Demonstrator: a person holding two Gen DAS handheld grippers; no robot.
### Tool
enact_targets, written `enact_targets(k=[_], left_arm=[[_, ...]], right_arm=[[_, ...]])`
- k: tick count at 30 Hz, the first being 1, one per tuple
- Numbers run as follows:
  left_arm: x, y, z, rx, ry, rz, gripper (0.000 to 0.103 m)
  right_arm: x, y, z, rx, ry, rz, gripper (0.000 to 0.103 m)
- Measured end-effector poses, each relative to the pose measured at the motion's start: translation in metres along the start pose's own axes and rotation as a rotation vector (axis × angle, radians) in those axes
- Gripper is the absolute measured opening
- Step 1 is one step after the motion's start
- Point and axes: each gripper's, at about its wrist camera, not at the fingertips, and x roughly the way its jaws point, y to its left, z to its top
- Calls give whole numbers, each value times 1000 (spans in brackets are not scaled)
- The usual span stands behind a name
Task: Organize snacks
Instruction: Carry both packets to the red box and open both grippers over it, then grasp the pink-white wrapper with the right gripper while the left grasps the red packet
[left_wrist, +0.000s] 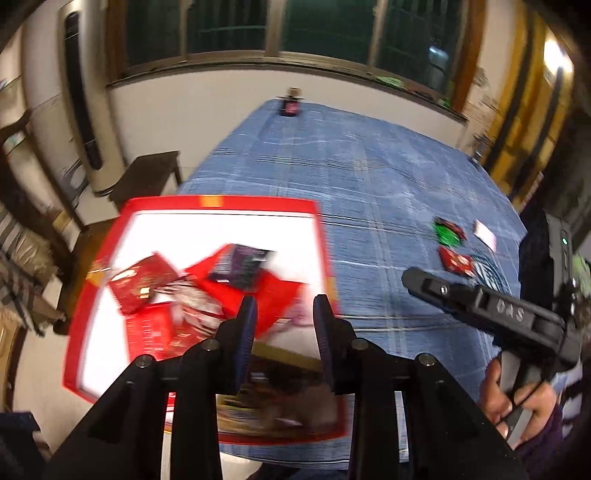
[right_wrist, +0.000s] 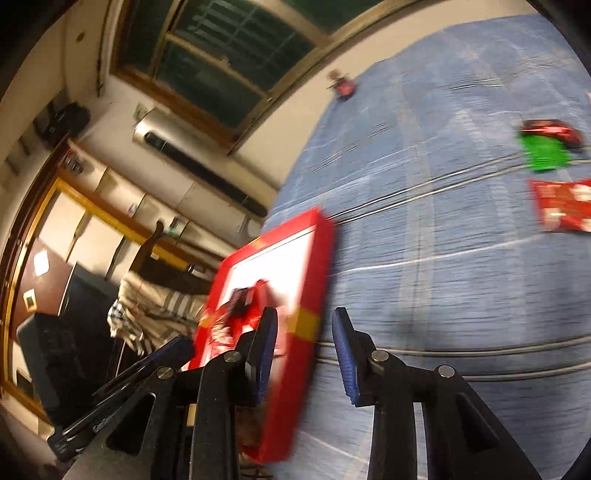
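A red-rimmed white box (left_wrist: 221, 205) sits on the blue tablecloth at the left and holds several red snack packets (left_wrist: 140, 282) and a dark purple one (left_wrist: 242, 264). My left gripper (left_wrist: 284, 328) is open and empty above the box's near right part. The box also shows in the right wrist view (right_wrist: 310, 258). My right gripper (right_wrist: 304, 354) is open and empty over the box's right rim. On the cloth to the right lie a green packet (left_wrist: 447, 233), (right_wrist: 545, 153), a red packet (left_wrist: 457, 261), (right_wrist: 561, 206) and another red one (right_wrist: 550, 129). Both views are motion-blurred.
A white card (left_wrist: 485, 232) lies near the right table edge. A small dark red object (left_wrist: 290, 107) stands at the table's far edge under the window. A wooden stool (left_wrist: 151, 173) and an air conditioner (left_wrist: 79, 92) stand left of the table.
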Motion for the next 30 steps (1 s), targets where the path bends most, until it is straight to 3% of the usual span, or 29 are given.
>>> enact_targets(k=[5,9,13,17,24,30], left_arm=[[9,-47,-2,86,39,-48,30],[19,-84,-2,162,67,-68,47],[32,-123,5,246,85,-92,49],[56,-155,17,293,117,-100,64],[102,-190,31,298,217,-104,64],[135,-208,41,277,283,-113,64]], right_arm=[[-44,-45,14,57,-70,-50,34],[-85,-84,28,97,-130,-118,35],[-119,-117,44,118,-168,-203,37],[-147,-147,66,118,-195,-324,46],[-150,-172,118,-38,-156,-536,67],[-125,-184,154,-154,-96,-627,73]])
